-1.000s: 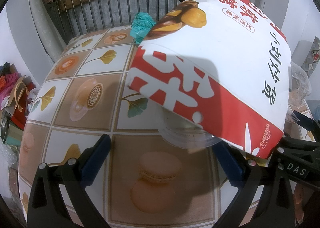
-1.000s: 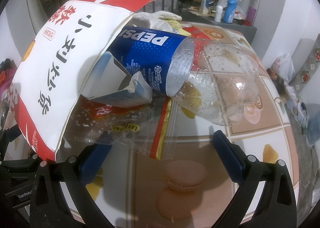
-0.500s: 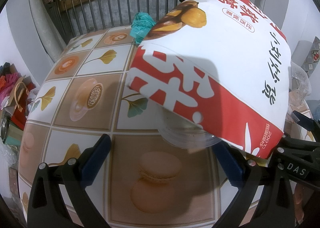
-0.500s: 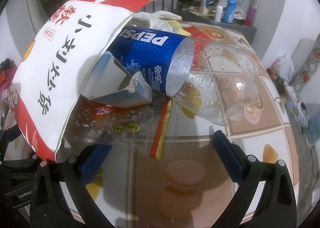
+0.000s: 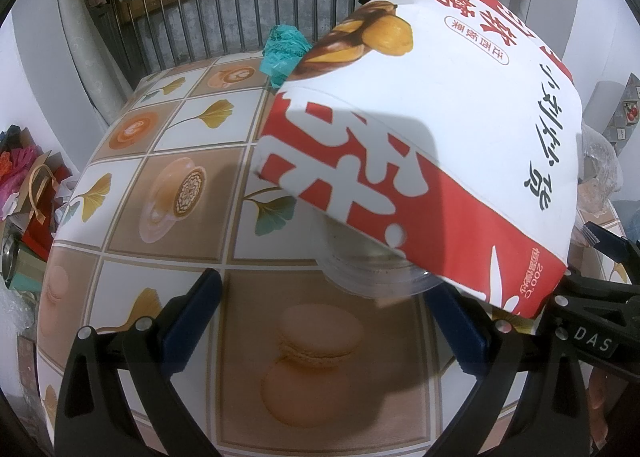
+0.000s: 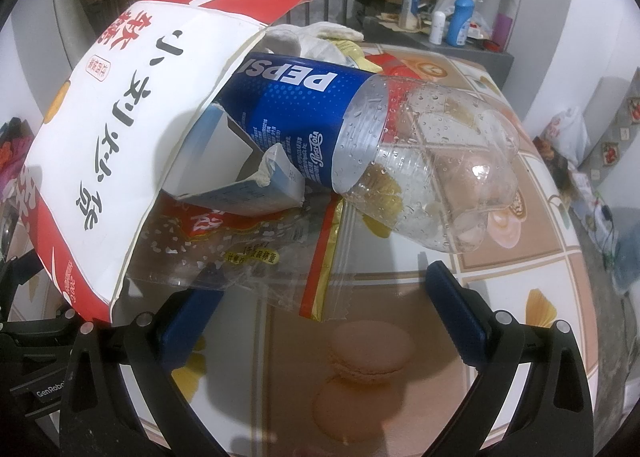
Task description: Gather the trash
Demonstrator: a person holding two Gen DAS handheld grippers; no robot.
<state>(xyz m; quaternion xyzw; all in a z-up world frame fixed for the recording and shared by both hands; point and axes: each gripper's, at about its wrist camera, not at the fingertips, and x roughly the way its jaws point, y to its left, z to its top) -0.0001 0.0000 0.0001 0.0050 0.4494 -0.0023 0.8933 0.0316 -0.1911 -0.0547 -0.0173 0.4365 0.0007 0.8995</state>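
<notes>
Red-and-white paper bag [image 6: 116,145] lies on its side on the patterned tabletop [image 6: 532,269], mouth open. Contents, spilling out: Pepsi bottle [image 6: 360,145] of clear, dented plastic with droplets inside; torn blue-white carton [image 6: 248,185]; flat clear wrapper [image 6: 248,253] with red print. Crumpled teal wrapper [image 5: 284,49] sits behind the bag. Right gripper [image 6: 324,313]: jaws wide, holding nothing, wrapper edge just ahead of them. Left gripper [image 5: 320,321]: jaws wide, holding nothing, bag ahead to the right.
</notes>
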